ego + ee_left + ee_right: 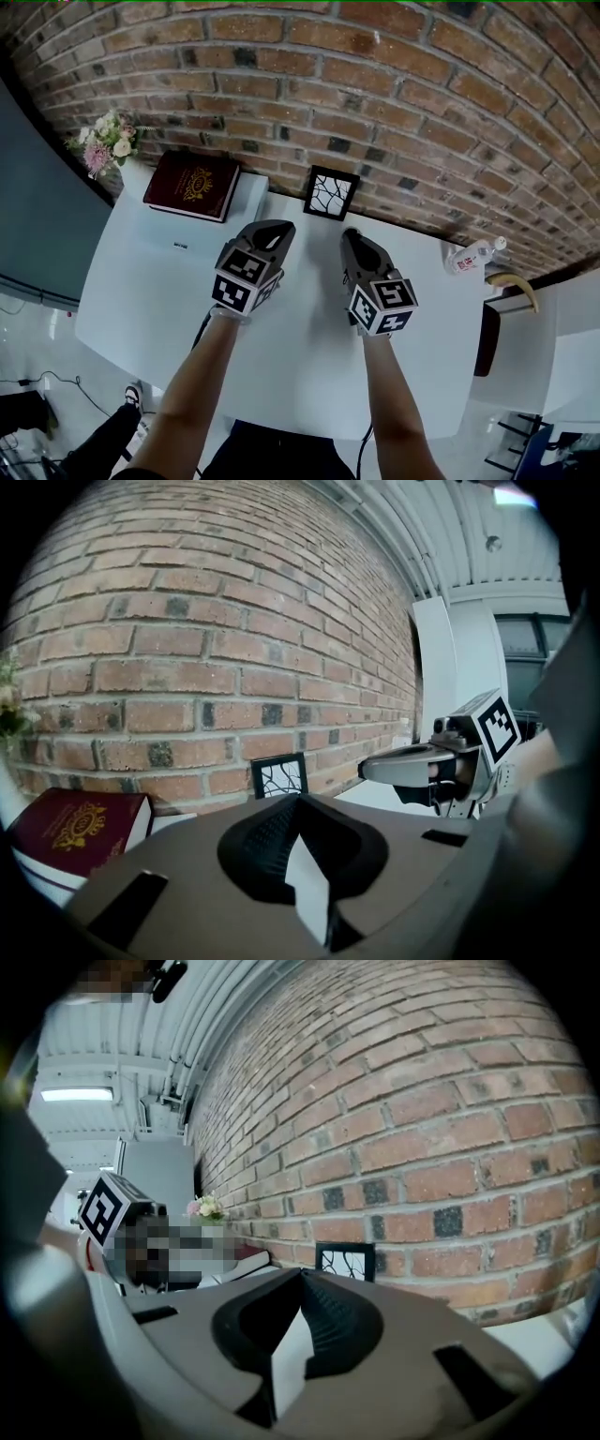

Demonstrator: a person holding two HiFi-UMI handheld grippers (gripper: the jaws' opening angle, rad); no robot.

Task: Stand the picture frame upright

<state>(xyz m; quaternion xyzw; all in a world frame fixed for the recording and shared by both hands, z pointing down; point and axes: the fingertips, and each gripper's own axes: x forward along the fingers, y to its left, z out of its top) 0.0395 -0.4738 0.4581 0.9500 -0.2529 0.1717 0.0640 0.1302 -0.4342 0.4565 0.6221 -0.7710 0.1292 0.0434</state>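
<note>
Desk [309, 375], white, is holding one upright black square picture frame [331, 193].
Both left gripper [278, 226] and right gripper [351, 234] are hovering pressed together, empty; one maroon book [193, 184], gold print unreadable.

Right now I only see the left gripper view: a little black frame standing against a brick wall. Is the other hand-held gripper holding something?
Observer: No. In the right gripper view, the right hand-held gripper has its jaws shut together with nothing between them.
Operator: Is anything lying beyond it?
Observer: The head view shows a banana at the table's far right end, beside a small bottle.
Operator: Is anything touching the frame?
Observer: No. From above, bare table lies between the picture frame and the left hand-held gripper, and the right one too.
</note>
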